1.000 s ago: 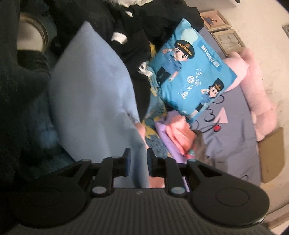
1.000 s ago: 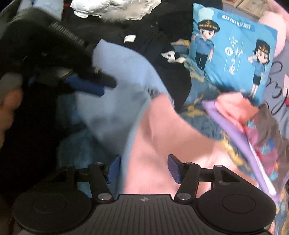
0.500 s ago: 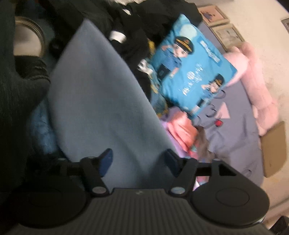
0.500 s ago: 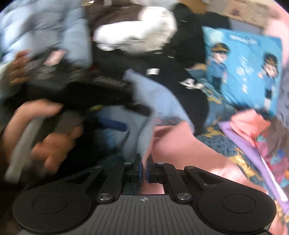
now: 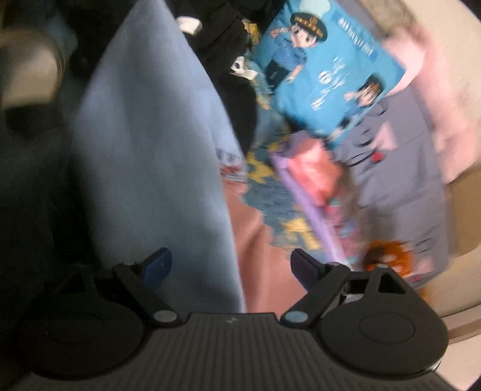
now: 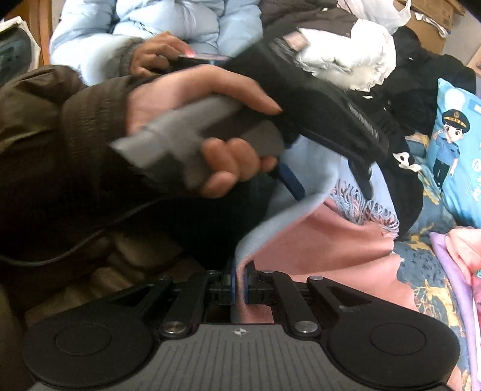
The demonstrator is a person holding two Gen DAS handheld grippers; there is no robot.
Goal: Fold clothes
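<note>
**Blue-and-pink garment pinched by the right tool, left tool spread wide**

Pale blue fleece fills the left half of the left wrist view: the garment hangs as a broad panel, its pink inner side showing along the lower right edge. The left tool is released, its two blue-padded fingers standing far apart, with the cloth's edge running down between them and not gripped by either. Further right in that blurred view lie a black pile of clothes, a bright blue cushion printed with cartoon officers, a folded coral and purple stack on the patterned bed cover, and a pink plush toy at the far edge.

From the right wrist view, a brown sleeve occupies the left side, and the person's left hand wraps the grey handle of the other tool. Behind it, a second person in a light blue puffer jacket holds a phone. At the centre bottom, the right tool is clenched on a hem of the garment, blue outside and pink inside, which rises from the jaws toward the left tool. A fringed patch shows on the pink side. To the right sit a white padded item and the same cushion.
</note>
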